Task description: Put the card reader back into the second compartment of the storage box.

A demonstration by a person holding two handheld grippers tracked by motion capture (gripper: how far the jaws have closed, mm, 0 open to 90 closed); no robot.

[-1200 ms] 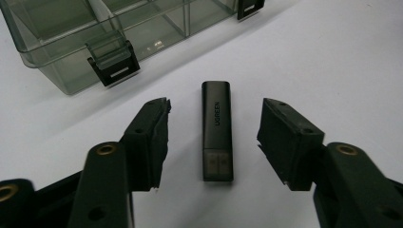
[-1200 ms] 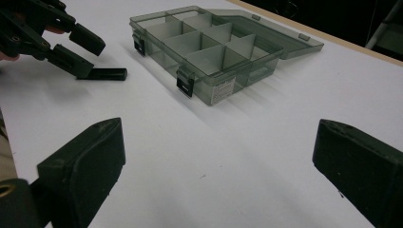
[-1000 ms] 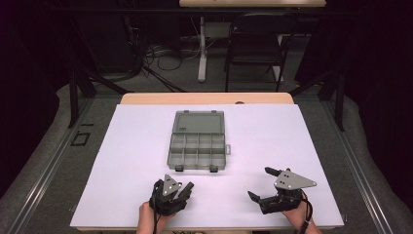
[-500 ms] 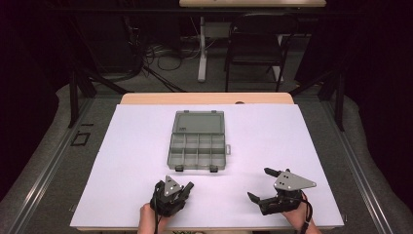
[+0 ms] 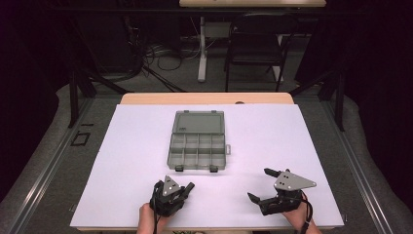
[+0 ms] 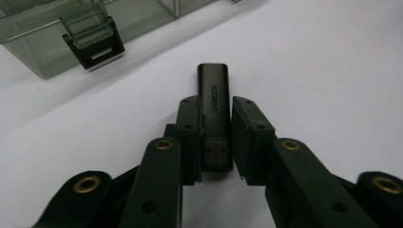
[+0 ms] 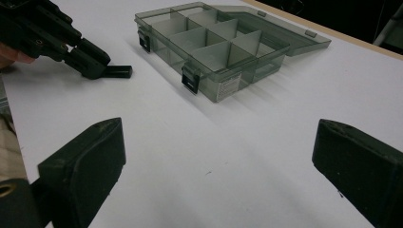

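Observation:
A small black adapter stick [image 6: 214, 95] marked UGREEN lies on the white table sheet, and my left gripper [image 6: 216, 102] is shut on its rear half. From the right gripper view, the stick [image 7: 117, 71] pokes out of the left gripper [image 7: 92, 66] toward the box. The translucent grey compartment box [image 5: 197, 146] stands open at the table's middle, lid laid back, compartments empty. In the high view the left gripper [image 5: 187, 186] is just in front of the box's near left corner. My right gripper [image 5: 259, 184] rests open at the near right, with nothing between its jaws [image 7: 221, 130].
The box's two black front latches [image 6: 92, 42] hang open toward me. The white sheet [image 5: 292, 141] covers the table. The table's wooden far edge [image 5: 207, 98] shows behind it, and a chair [image 5: 255, 44] stands beyond on the floor.

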